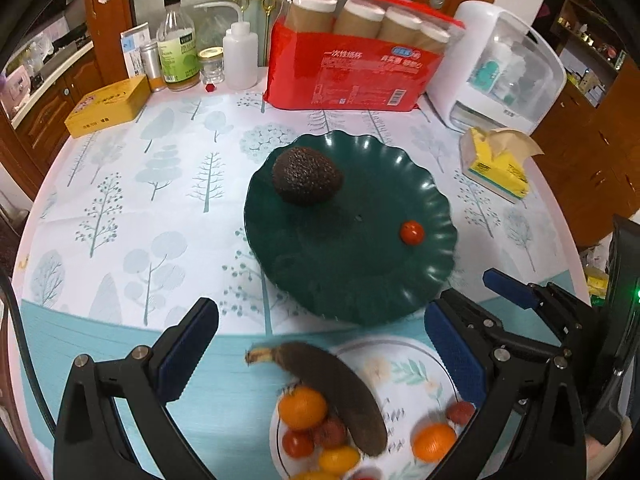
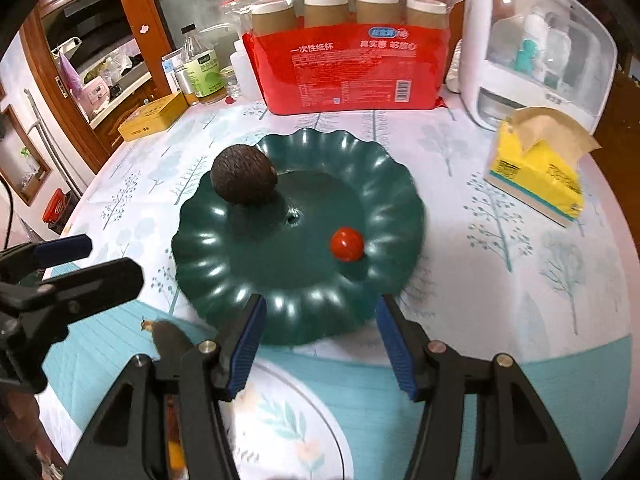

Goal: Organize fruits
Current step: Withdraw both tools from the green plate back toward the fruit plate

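A dark green scalloped plate [image 1: 380,276] [image 2: 224,264] holds a dark avocado [image 1: 307,175] [image 2: 244,174] at its far left and a small red tomato [image 1: 412,233] [image 2: 347,244] at its right. Nearer, a white floral plate [image 1: 416,364] [image 2: 288,420] holds a blackened banana [image 1: 340,392], oranges [image 1: 302,407], small tomatoes and a yellow fruit. My left gripper [image 1: 320,344] is open and empty above the white plate. My right gripper [image 2: 320,340] is open and empty at the green plate's near edge; it also shows in the left wrist view [image 1: 508,288].
At the table's back stand a red pack of paper cups [image 1: 360,60] [image 2: 352,48], a white appliance [image 1: 508,68] [image 2: 540,40], bottles [image 1: 178,44] and a yellow tin [image 1: 108,104]. A yellow tissue pack [image 1: 498,168] [image 2: 536,176] lies right of the green plate.
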{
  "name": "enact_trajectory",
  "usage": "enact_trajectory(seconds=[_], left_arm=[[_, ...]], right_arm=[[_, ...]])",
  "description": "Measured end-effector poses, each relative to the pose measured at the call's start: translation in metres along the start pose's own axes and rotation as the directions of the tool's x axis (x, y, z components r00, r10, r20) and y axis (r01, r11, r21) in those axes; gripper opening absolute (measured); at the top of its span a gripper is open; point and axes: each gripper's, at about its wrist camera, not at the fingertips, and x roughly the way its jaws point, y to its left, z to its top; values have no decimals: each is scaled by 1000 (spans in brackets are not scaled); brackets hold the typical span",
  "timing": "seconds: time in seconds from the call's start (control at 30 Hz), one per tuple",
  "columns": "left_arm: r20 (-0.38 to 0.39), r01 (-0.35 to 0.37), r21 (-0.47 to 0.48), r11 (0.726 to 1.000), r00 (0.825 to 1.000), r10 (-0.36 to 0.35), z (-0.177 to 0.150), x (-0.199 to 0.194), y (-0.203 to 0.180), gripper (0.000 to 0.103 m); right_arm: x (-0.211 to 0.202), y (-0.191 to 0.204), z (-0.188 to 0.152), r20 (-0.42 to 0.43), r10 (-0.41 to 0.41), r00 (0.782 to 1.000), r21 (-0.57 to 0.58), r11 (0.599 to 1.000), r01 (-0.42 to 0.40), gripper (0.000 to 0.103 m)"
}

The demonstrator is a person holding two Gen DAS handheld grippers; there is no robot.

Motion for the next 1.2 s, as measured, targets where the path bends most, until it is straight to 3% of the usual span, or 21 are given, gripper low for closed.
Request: enact_trajectory(seconds=[0.23, 0.53, 0.7, 1.03, 1.2], left_arm=[[-11, -5, 12, 1000, 1000, 5, -30, -40, -12, 102], [46, -27, -20, 999, 999, 28, -64, -94, -27, 102], [75, -78, -46, 996, 994, 81, -77, -111, -28, 102], [44, -77, -94, 993, 996, 82, -118, -110, -15, 102], [19, -77, -93, 993, 997, 79, -145, -95, -7, 102]], right_arm=[[-51, 4, -17, 17, -10, 1000, -10, 1000, 10, 58], [-112, 7, -41, 44, 4, 999, -25, 1000, -3, 58], [-136, 4, -58, 62, 30, 998, -30, 999, -29, 58], [-145, -4, -96, 65, 48, 997, -38, 998, -46, 58], [-128, -5, -123, 12, 60, 998, -41, 997, -59, 58]])
